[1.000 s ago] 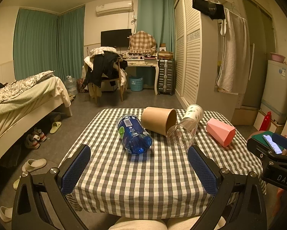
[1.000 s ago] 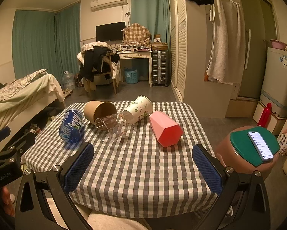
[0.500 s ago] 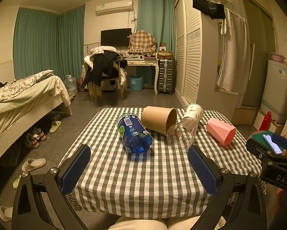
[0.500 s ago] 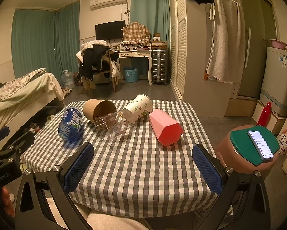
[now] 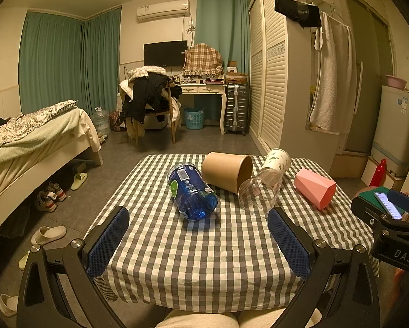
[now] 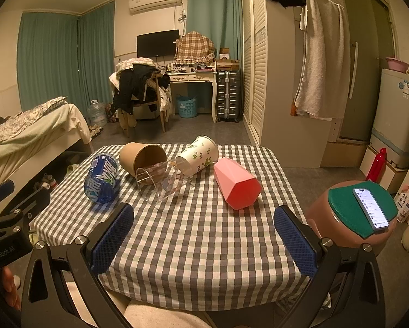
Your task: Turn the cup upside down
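Five containers lie on their sides on the checked table [image 5: 204, 259], all in its far half; none stands upright. Counted from the left edge: one blue bottle-cup [image 5: 192, 191] with a printed label; one brown paper cup [image 5: 227, 172], its mouth turned toward the near right; one clear plastic cup [image 5: 260, 191], its rim facing the near edge; one white paper cup [image 5: 277, 160] with a leaf print, lying just behind the clear one near the far edge; one pink faceted cup [image 5: 315, 188] toward the right edge, apart from the rest. The brown, clear and white cups crowd together, touching or nearly so; the blue one lies just beside the brown.

The left gripper [image 5: 199, 242] hangs over the near edge of the table with its two blue-padded fingers spread wide and nothing between them; the right gripper [image 6: 204, 235] sits likewise over the near edge, spread wide and holding nothing. Each gripper shows at the margin of the other's view.

Off the table's right side stands one brown stool [image 6: 327, 218] with a green top; one phone [image 6: 371, 207] lies on it, screen lit.
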